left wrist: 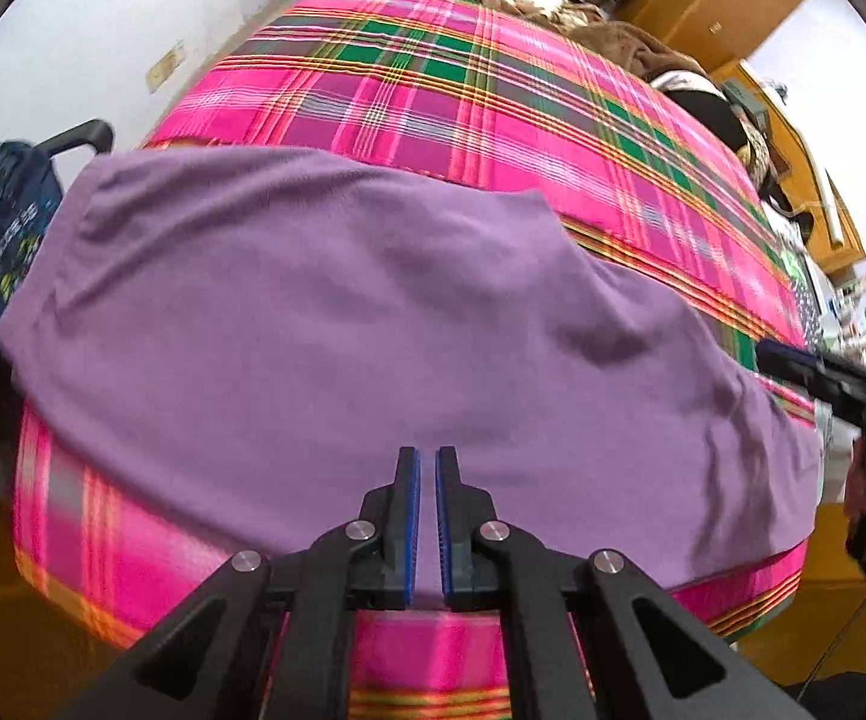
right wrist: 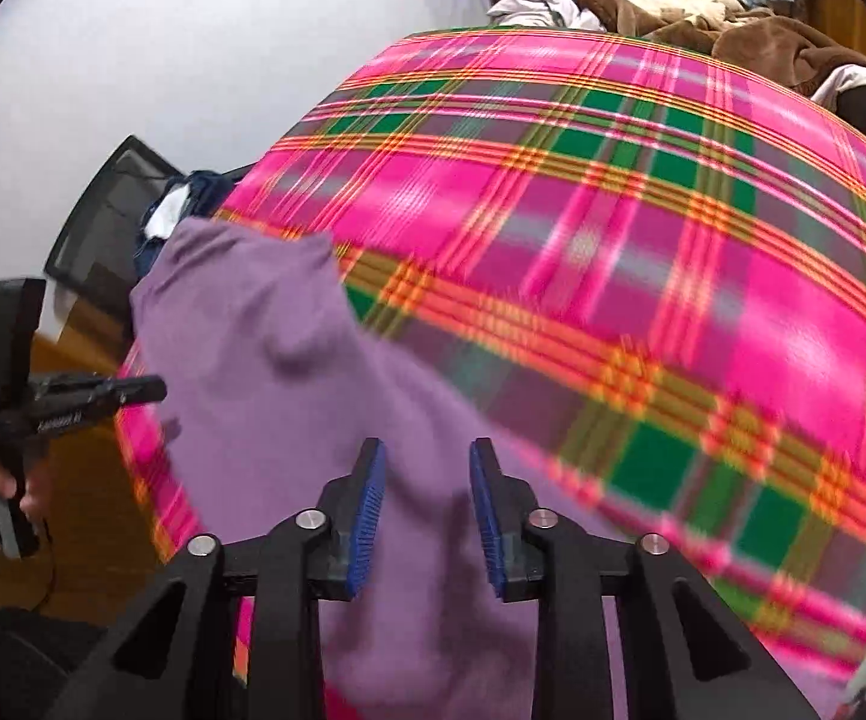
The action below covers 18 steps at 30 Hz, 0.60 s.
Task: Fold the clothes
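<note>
Nearly pressed together on nothing, the left hand-held gripper [left wrist: 427, 462] hovers over the purple garment [left wrist: 343, 324] spread flat on the plaid bed [left wrist: 493, 96] for folding (right hand-held gripper [right wrist: 427, 462] half spread, empty).

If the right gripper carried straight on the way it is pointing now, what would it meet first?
Most likely the purple garment: the right gripper points steeply down with its jaws apart and empty, and the cloth lies directly ahead on the plaid bedspread. How much gap remains is unclear.
</note>
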Available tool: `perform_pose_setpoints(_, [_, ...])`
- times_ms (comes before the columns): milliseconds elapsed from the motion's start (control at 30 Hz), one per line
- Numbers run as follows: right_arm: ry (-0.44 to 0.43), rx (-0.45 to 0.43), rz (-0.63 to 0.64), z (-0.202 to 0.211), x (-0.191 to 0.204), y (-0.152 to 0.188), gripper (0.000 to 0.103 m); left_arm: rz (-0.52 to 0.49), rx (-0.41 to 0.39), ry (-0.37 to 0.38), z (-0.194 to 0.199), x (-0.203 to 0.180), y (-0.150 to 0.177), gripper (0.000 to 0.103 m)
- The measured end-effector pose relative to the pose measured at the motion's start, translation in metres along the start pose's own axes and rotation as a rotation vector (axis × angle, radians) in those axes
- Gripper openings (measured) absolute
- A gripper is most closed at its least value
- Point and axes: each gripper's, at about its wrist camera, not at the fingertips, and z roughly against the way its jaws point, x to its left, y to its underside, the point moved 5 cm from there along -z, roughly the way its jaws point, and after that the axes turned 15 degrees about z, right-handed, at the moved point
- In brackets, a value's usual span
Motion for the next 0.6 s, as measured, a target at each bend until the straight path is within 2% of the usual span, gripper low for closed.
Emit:
perform_pose_setpoints(100, [0.004, 0.090, 0.011, -0.028, -0.003, -0.006, 0.026, -0.039, 0.044, 0.009, -0.009, 0.014, -0.011, 0.005])
perform_pose_setpoints(167, [0.015, 0.154, 0.037, -0.044, 0.000, -0.004, 0.021, -0.064, 0.073, 0.006, -0.013, 0.027, -0.012, 0.005])
perform_pose_setpoints(200, [0.022, 0.184, 0.050, -0.052, 0.002, -0.003, 0.015, -0.066, 0.087, 0.009, -0.013, 0.034, -0.012, 0.005])
perform_pose_setpoints(233, [0.037, 0.191, 0.064, -0.054, 0.003, -0.003, 0.006, -0.063, 0.098, 0.016, -0.014, 0.040, -0.012, 0.005])
perform_pose_setpoints(267, [0.053, 0.194, 0.064, -0.054, 0.003, -0.004, 0.003, -0.059, 0.111, 0.025, -0.017, 0.046, -0.013, 0.005])
perform_pose_setpoints(367, [0.118, 0.188, 0.006, -0.051, -0.009, -0.007, 0.002, -0.052, 0.131, 0.072, -0.020, 0.054, -0.015, 0.005])
perform_pose_setpoints(433, [0.114, 0.176, -0.070, -0.050, -0.019, -0.007, 0.001, -0.056, 0.140, 0.098, -0.020, 0.058, -0.016, 0.005])
perform_pose_setpoints(600, [0.163, 0.174, -0.137, -0.044, -0.020, -0.013, 0.002, -0.050, 0.147, 0.123, -0.015, 0.066, -0.020, 0.005])
